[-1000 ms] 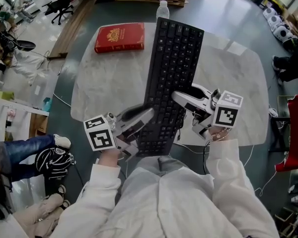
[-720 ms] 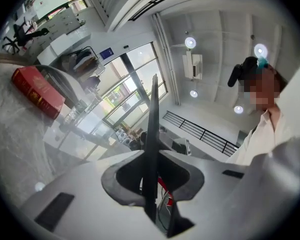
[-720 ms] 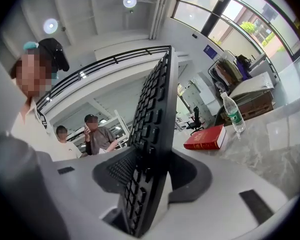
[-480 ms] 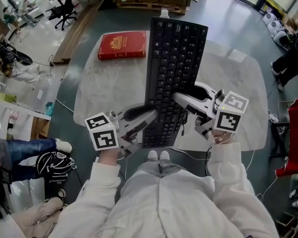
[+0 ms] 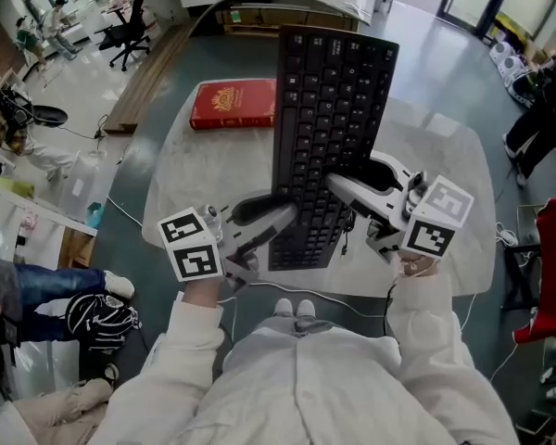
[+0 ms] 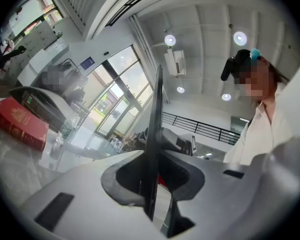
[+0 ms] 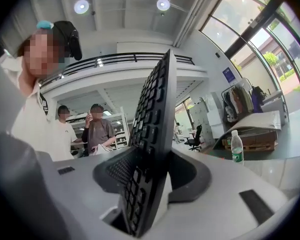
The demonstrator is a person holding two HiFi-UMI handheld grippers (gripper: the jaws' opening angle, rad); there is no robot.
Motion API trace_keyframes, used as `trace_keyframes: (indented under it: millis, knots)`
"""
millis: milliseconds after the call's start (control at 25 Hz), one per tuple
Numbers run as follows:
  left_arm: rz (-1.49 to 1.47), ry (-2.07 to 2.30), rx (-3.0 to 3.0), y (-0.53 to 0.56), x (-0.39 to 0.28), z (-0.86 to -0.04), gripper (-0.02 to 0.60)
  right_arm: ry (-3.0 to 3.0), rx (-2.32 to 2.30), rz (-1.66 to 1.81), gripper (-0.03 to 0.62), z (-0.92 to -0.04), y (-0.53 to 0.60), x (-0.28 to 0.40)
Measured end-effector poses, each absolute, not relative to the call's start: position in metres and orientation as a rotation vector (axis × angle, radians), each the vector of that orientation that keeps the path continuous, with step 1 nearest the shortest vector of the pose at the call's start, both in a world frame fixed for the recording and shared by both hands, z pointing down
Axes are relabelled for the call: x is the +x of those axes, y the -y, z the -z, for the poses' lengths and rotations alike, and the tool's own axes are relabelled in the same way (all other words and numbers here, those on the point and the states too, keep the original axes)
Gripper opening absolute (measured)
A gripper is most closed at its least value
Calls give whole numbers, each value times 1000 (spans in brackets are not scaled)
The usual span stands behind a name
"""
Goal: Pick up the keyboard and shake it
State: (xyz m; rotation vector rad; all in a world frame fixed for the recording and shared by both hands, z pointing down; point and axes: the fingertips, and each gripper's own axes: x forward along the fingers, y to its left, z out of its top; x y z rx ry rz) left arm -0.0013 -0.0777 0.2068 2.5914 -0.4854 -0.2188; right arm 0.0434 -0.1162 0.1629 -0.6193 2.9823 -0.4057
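A black keyboard [image 5: 329,128] hangs lengthwise above the pale round table [image 5: 445,156], its near end held from both sides. My left gripper [image 5: 276,221] is shut on its near left edge, my right gripper [image 5: 350,191] on its near right edge. In the left gripper view the keyboard [image 6: 155,129] shows edge-on and upright, pinched between the jaws of that gripper [image 6: 152,184]. In the right gripper view its keys [image 7: 150,129] face left, and the gripper [image 7: 147,189] clamps its edge.
A red book [image 5: 233,104] lies on the table's far left. A water bottle [image 7: 236,146] stands at the far side, hidden by the keyboard in the head view. Two people [image 7: 97,129] stand off in the room. An office chair [image 5: 130,12] is beyond the table.
Both grippers have carried the keyboard upward, so it looms larger in the head view. Its far end now covers the water bottle. The book has not moved.
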Motion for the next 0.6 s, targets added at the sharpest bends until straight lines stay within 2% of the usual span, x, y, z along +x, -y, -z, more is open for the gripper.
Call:
trace_keyframes:
  millis: [600]
  knots:
    - [313,465,2751,69,1,-167,81,-3003,-606,5,206,-112,94,41]
